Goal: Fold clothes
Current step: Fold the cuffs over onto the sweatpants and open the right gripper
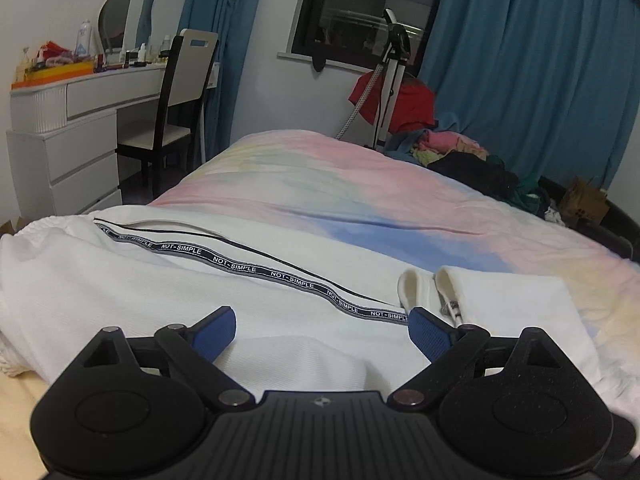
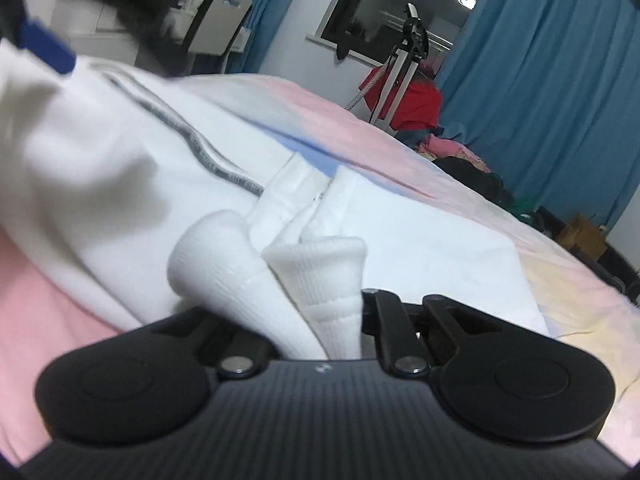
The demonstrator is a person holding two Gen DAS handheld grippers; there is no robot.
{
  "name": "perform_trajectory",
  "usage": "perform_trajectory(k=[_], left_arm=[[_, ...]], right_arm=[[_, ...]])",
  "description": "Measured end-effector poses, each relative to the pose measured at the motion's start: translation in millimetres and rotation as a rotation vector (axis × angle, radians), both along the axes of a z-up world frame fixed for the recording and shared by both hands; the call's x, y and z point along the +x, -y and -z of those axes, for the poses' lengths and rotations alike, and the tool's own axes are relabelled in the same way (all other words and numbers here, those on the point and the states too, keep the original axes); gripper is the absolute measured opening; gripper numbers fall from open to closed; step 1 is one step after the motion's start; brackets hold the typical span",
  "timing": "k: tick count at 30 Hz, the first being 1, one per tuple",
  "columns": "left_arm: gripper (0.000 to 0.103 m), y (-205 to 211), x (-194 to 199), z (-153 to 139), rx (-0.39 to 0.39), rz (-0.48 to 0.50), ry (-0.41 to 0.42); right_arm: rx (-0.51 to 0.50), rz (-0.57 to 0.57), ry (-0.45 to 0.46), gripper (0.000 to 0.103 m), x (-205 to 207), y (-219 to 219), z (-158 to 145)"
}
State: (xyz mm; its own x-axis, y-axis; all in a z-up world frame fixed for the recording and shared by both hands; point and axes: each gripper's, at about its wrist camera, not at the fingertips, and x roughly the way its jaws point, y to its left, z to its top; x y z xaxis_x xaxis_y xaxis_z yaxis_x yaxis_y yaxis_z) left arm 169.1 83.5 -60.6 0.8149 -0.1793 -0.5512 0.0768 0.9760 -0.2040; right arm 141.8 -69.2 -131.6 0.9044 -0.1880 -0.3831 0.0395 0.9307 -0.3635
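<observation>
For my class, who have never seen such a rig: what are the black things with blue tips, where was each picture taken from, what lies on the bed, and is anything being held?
No robot is here. A person holds a two-finger gripper in each hand, and each one carries a wide-angle camera looking along its fingers, so each picture shows its own black body at the bottom.

The left wrist view shows the left gripper open, its blue pads apart above the white trousers, which lie on the pastel bed cover. A black-and-white printed stripe runs down one leg.

In the right wrist view, the right gripper is shut on the ribbed white cuffs of the trousers. The left gripper appears blurred at top left.

A pile of other clothes waits further back on the bed.
</observation>
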Motion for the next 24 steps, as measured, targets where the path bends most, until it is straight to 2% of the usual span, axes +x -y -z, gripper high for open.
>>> perform_trajectory(k=[2, 10, 11, 12, 13, 14, 15, 17, 20, 24], left_arm=[[0.095, -1, -1, -1, -0.022, 0.002, 0.004], [0.095, 2, -6, 0, -0.082, 0.085, 0.046], [0.095, 2, -7, 0, -0.083, 0.091, 0.052], [0.095, 3, -7, 0, -0.083, 0.099, 0.056], [0.095, 5, -7, 0, -0.081, 0.105, 0.061], [0.095, 6, -7, 0, -0.077, 0.112, 0.066], [0.095, 8, -9, 0, -0.067, 0.119, 0.074], [0.095, 11, -12, 1, -0.045, 0.131, 0.086], [0.095, 11, -17, 3, -0.044, 0.161, 0.090], [0.095, 26, -27, 9, -0.002, 0.226, 0.102]], right_arm=[[-0.015, -0.016, -0.038, 0.012, -5, -14, 11], [0.094, -0.078, -0.077, 0.019, 3, -25, 6], [0.124, -0.098, -0.092, 0.027, 3, -20, 3], [0.182, -0.126, -0.117, 0.044, 1, -14, -2], [0.271, -0.157, -0.147, 0.055, 0, -5, -9], [0.360, -0.186, -0.176, 0.076, -1, 3, -15], [0.447, -0.206, -0.198, 0.080, -2, 11, -21], [0.541, -0.223, -0.213, 0.080, -16, 24, -36], [0.539, -0.205, -0.170, 0.080, -46, 38, -63], [0.533, -0.091, -0.099, 0.080, -65, 69, -80]])
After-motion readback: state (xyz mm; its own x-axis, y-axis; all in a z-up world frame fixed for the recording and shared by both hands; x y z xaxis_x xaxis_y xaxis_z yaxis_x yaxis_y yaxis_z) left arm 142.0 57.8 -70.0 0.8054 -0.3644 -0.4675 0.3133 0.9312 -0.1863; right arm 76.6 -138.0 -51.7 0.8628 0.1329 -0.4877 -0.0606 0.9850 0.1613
